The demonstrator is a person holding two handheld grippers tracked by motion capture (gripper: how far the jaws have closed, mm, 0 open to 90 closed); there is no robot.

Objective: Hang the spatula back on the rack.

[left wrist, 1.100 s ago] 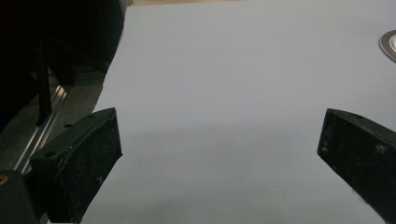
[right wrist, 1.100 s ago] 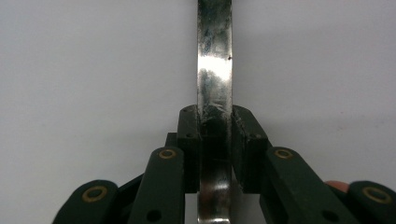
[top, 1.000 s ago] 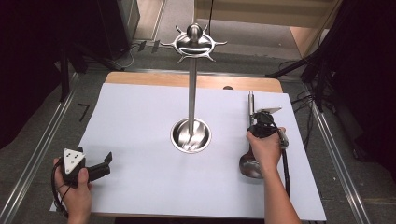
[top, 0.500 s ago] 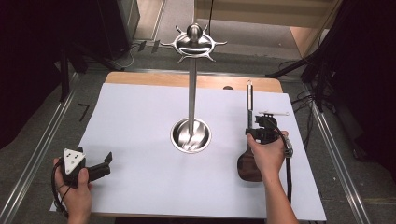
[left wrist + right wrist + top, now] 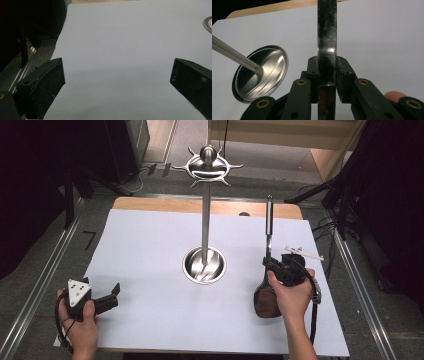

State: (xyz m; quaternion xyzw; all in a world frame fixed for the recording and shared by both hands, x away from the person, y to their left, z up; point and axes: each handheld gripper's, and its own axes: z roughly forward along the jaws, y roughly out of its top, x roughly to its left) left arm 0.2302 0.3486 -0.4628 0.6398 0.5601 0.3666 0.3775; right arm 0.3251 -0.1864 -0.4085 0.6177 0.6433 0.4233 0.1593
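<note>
A long utensil with a steel handle [image 5: 269,222] and a dark brown head [image 5: 265,299] stands nearly upright at the right of the white table sheet [image 5: 150,245]. My right gripper [image 5: 275,265] is shut on its handle just above the head. In the right gripper view the handle [image 5: 327,30] rises straight up from between the closed jaws of that gripper [image 5: 327,67]. My left gripper [image 5: 109,296] rests at the near left, open, and in the left gripper view nothing lies between the wide-apart jaws of this gripper [image 5: 117,82].
A steel utensil stand rises mid-table: round dish base [image 5: 204,265], thin pole [image 5: 205,220], hooked crown [image 5: 207,166]. Its base [image 5: 259,73] lies left of my right jaws. Metal rails [image 5: 45,285] run along both table sides, with dark stands and cables beyond.
The right gripper has tipped the utensil more upright: its handle tip has climbed and the head now shows its dark brown face. The left gripper has stayed put.
</note>
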